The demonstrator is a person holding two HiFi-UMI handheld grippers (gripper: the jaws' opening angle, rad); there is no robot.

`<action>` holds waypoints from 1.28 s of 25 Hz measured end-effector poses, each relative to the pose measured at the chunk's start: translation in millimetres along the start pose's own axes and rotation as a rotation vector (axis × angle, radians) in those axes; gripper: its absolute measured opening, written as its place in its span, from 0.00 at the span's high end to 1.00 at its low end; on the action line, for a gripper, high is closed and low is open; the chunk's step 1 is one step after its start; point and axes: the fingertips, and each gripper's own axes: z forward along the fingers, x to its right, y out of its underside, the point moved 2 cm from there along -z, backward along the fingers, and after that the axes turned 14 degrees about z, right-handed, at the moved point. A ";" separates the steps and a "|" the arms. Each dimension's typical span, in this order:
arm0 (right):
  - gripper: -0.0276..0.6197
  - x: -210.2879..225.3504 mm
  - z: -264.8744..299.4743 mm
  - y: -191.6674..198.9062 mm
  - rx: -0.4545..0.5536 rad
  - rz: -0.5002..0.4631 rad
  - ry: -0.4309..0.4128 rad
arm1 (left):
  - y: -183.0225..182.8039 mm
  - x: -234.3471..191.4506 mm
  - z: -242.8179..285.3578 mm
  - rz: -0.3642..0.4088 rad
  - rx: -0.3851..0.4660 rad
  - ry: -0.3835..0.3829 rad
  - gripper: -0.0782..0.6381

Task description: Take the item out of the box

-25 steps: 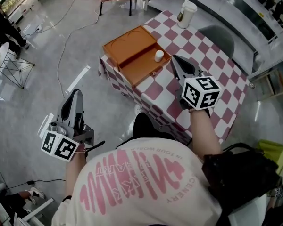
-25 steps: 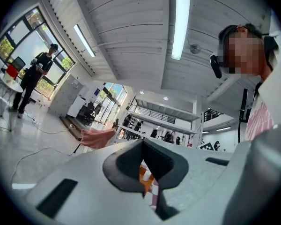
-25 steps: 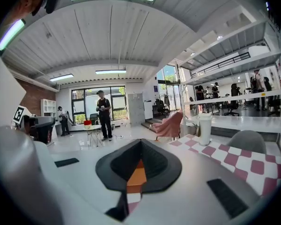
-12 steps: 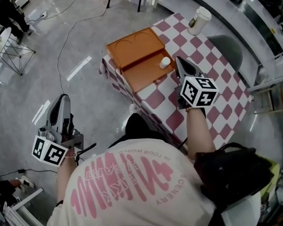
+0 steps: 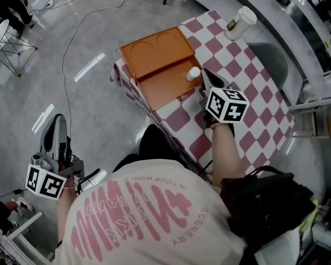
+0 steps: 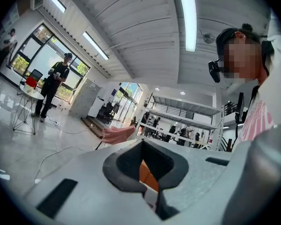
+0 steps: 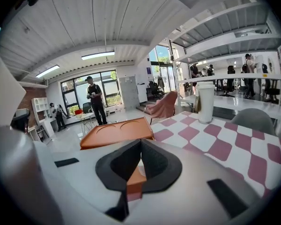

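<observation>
An open orange box [image 5: 164,86] lies on the checked table [image 5: 248,93], with its lid [image 5: 157,51] flat behind it. A small white item [image 5: 193,73] sits in the box's right corner. My right gripper [image 5: 207,77] is shut and empty, its tips right beside that item at the box's edge. In the right gripper view the shut right gripper [image 7: 140,143] points at the lid [image 7: 117,131]. My left gripper [image 5: 58,119] hangs over the floor far left of the table, jaws together, holding nothing. Through the left gripper's [image 6: 143,142] closed tips a sliver of the orange box [image 6: 147,175] shows.
A white paper cup [image 5: 240,22] stands at the table's far corner, also seen as the cup [image 7: 206,102]. A grey chair [image 5: 269,59] is behind the table, a black bag [image 5: 267,203] at my right side. A cable [image 5: 66,48] runs across the floor. People stand far off.
My right gripper has come down and forward to the box's edge beside the white item. My left gripper has dropped lower and back along my left side.
</observation>
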 end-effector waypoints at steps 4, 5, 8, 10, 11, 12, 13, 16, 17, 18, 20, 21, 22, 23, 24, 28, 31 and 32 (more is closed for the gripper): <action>0.95 7.0 13.4 2.6 -0.041 -0.008 -0.005 | 17.4 0.7 17.1 -0.009 -0.035 0.004 0.88; 0.95 8.4 15.6 3.9 -0.050 -0.010 -0.009 | 22.9 2.3 22.3 -0.017 -0.047 0.010 0.88; 0.77 12.3 22.0 8.3 -0.074 -0.013 -0.025 | 37.3 6.2 37.4 -0.037 -0.078 0.031 0.88; 0.74 10.2 27.0 8.7 -0.089 -0.030 -0.048 | 42.9 5.0 46.2 -0.050 -0.086 0.040 0.88; 0.72 8.2 29.1 8.5 -0.095 -0.047 -0.060 | 45.1 4.0 49.7 -0.056 -0.091 0.042 0.88; 0.71 6.5 30.7 9.3 -0.104 -0.069 -0.069 | 47.2 3.2 52.3 -0.062 -0.096 0.043 0.88; 0.68 5.8 32.2 11.3 -0.116 -0.092 -0.074 | 49.2 3.0 54.0 -0.070 -0.101 0.043 0.88; 0.65 9.0 40.4 16.8 -0.150 -0.151 -0.071 | 54.5 7.6 59.3 -0.085 -0.113 0.054 0.88; 0.65 9.8 43.2 17.8 -0.160 -0.164 -0.072 | 56.5 10.3 61.2 -0.083 -0.119 0.061 0.88; 0.64 10.1 45.1 18.5 -0.168 -0.176 -0.075 | 58.5 12.8 62.7 -0.081 -0.126 0.066 0.88; 0.64 10.0 46.7 19.4 -0.184 -0.202 -0.075 | 62.1 15.9 64.4 -0.085 -0.138 0.073 0.88; 0.64 9.6 47.4 19.9 -0.191 -0.214 -0.073 | 63.6 16.1 65.0 -0.088 -0.143 0.074 0.88; 0.64 9.1 48.5 20.6 -0.198 -0.224 -0.071 | 65.0 15.7 65.8 -0.090 -0.147 0.075 0.88; 0.64 8.5 50.0 21.3 -0.204 -0.231 -0.071 | 66.4 15.1 66.9 -0.092 -0.150 0.076 0.88; 0.63 8.0 51.5 22.1 -0.211 -0.238 -0.073 | 68.0 15.0 68.2 -0.094 -0.152 0.078 0.88; 0.62 7.0 55.1 29.1 -0.251 -0.276 -0.086 | 73.1 17.7 71.6 -0.096 -0.162 0.086 0.88; 0.62 7.3 56.9 34.5 -0.287 -0.328 -0.077 | 73.4 16.9 71.9 -0.098 -0.160 0.081 0.88; 0.62 8.2 57.3 35.2 -0.292 -0.343 -0.067 | 73.4 16.8 72.2 -0.099 -0.159 0.080 0.88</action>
